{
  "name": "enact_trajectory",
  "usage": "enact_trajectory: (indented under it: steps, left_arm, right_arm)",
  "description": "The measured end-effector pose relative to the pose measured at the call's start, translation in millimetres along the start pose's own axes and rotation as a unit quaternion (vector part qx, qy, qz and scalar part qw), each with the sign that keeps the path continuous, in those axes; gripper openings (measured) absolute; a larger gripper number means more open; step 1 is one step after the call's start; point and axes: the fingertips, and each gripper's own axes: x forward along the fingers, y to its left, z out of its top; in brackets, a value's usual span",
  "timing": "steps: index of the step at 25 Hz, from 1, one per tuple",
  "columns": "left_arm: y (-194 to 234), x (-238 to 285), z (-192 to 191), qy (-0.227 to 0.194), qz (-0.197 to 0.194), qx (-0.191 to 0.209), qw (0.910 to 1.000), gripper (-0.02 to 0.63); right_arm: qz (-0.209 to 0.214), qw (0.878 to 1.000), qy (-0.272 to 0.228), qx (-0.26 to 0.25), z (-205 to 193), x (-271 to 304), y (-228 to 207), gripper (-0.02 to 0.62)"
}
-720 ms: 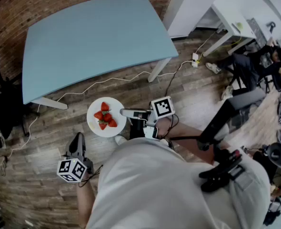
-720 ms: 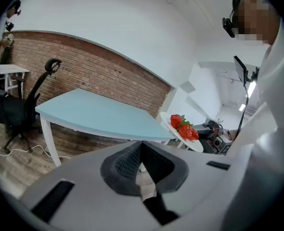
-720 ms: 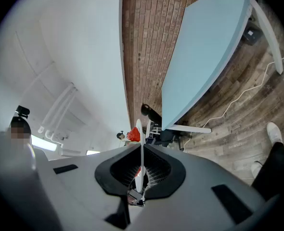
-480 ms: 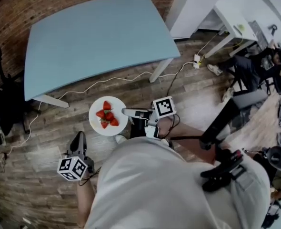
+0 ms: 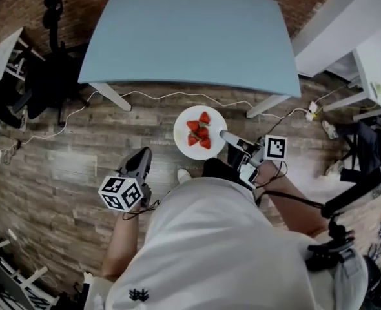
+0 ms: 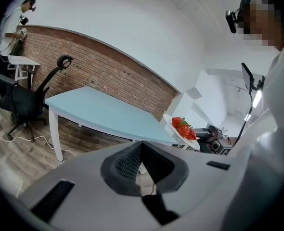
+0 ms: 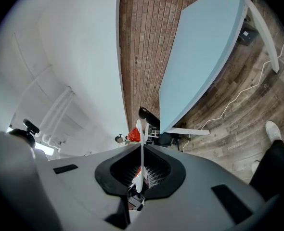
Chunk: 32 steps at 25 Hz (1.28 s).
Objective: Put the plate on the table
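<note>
Now, nearest in, the left claw [image 5: 139, 159] is hanging pinched together, carrying nothing. Further right, the right claw [image 5: 225, 135] is clamping the plate [image 5: 183, 136] by its right rim. That plate is carrying strawberries [image 5: 199, 132] over the wooden floor [image 5: 81, 154], just short of the blue bench [image 5: 190, 37] beyond.

No words, numbers, brands or signs can be read on anything in these views.
</note>
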Motion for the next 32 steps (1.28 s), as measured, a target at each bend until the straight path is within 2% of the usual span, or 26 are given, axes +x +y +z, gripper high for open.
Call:
enact_trajectory:
  steps: [4,7,12,17,21,25,32]
  left_arm:
    - [5.0,-11.0,-20.9,-0.005,-0.002,-0.014,0.9999,0.0]
    - [9.0,-1.6,-20.8,-0.001,0.006,-0.014,0.9999,0.0]
    - [25.6,50.2,15.4,0.012,0.023,-0.029,0.9992,0.0]
    - [33.8,98.3,43.4,0.024,0.031,-0.024,0.9989,0.0]
    - [35.9,145.4,86.6,0.015,0.037,-0.04,0.9984,0.0]
    - [31.7,195.8,125.8,0.009,0.046,-0.033,0.9984,0.0]
    - [32.3,266.7,165.5,0.007,0.058,-0.036,0.9976,0.0]
  right_arm:
    - [-0.002,1.0,-0.016,-0.015,3.1,-3.3,-8.7,0.02]
    - [-0.008,1.0,-0.023,-0.009,29.0,3.2,-18.9,0.02]
    - [-0.018,0.999,-0.026,0.007,116.3,35.5,-36.1,0.02]
    - [-0.01,1.0,-0.015,0.005,188.6,74.3,-57.1,0.02]
    - [-0.012,1.0,0.006,0.004,251.4,105.1,-66.3,0.02]
    - [-0.019,1.0,0.011,0.016,317.9,124.3,-85.6,0.02]
    - [-0.046,0.999,-0.001,0.026,419.8,150.8,-133.3,0.02]
